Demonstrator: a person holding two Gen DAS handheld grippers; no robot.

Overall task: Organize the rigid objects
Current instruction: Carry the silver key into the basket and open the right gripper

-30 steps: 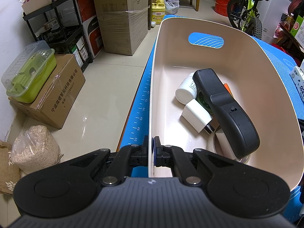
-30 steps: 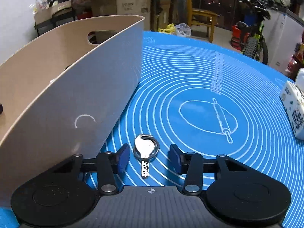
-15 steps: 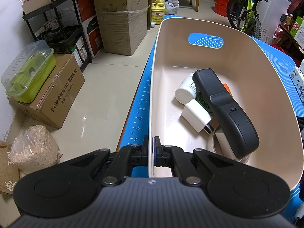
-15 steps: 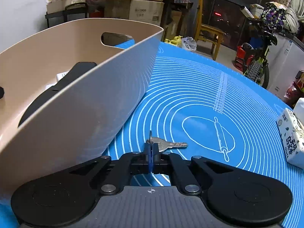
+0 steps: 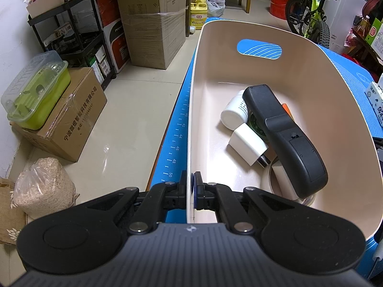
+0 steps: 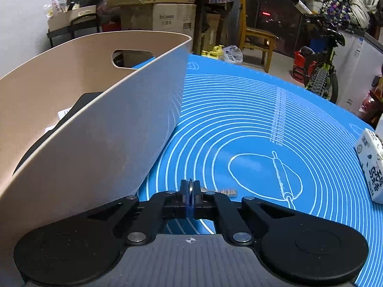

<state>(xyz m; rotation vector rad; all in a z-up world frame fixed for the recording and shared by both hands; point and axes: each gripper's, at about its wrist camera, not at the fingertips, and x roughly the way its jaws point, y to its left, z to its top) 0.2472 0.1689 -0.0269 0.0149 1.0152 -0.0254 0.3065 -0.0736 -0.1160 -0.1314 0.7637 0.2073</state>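
Note:
My left gripper (image 5: 191,189) is shut on the near left rim of a beige plastic basket (image 5: 191,110). Inside it lie a black remote (image 5: 284,136), a white bottle (image 5: 233,113), a white charger plug (image 5: 247,143) and a roll of tape (image 5: 282,184) partly under the remote. In the right wrist view my right gripper (image 6: 190,191) is shut on a silver key (image 6: 227,191); the bow sits between the pads and the blade sticks out to the right, above the blue mat (image 6: 263,119). The basket's outer wall (image 6: 107,143) stands just left of it.
A white printed pack (image 6: 371,167) lies at the mat's right edge. Left of the table are cardboard boxes (image 5: 69,117), a green lidded container (image 5: 36,95), a bag of grain (image 5: 45,189) and a black rack (image 5: 79,47). A bicycle (image 5: 311,19) and a wooden chair (image 6: 256,38) stand behind.
My right gripper closed on the key that lay flat on the mat and lifted it; the key now stands on edge between the pads. The left gripper kept its hold on the basket rim.

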